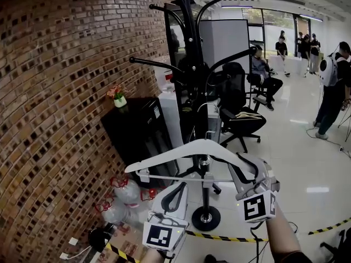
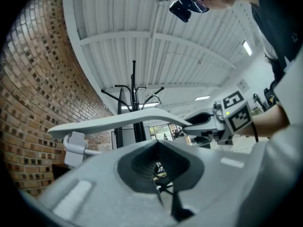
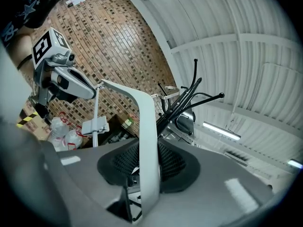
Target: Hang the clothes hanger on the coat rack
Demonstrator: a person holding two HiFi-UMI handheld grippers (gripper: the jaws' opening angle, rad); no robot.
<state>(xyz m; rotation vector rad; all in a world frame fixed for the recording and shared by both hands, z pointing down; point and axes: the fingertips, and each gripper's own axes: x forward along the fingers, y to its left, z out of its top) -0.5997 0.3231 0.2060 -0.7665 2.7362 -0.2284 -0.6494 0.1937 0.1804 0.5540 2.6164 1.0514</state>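
Observation:
The white clothes hanger (image 1: 203,145) is held up level in front of the black coat rack (image 1: 189,48), its metal hook (image 1: 211,114) pointing up below the rack's curved arms. My right gripper (image 1: 241,163) is shut on the hanger's right arm; in the right gripper view that arm (image 3: 147,126) runs up between the pads (image 3: 147,174). My left gripper (image 1: 184,186) sits just under the hanger's lower bar with its tips together. In the left gripper view the hanger (image 2: 123,122) crosses above the jaws (image 2: 158,143), and whether they touch the bar is hidden. The rack (image 2: 134,89) stands behind.
The rack's round base (image 1: 206,218) stands on the floor below my hands. A black cabinet (image 1: 137,130) with a flower pot (image 1: 118,97) stands along the brick wall (image 1: 55,92). Plastic bags (image 1: 123,193) lie at its foot. An office chair (image 1: 241,114) and several people (image 1: 334,86) are behind. Striped tape (image 1: 230,238) crosses the floor.

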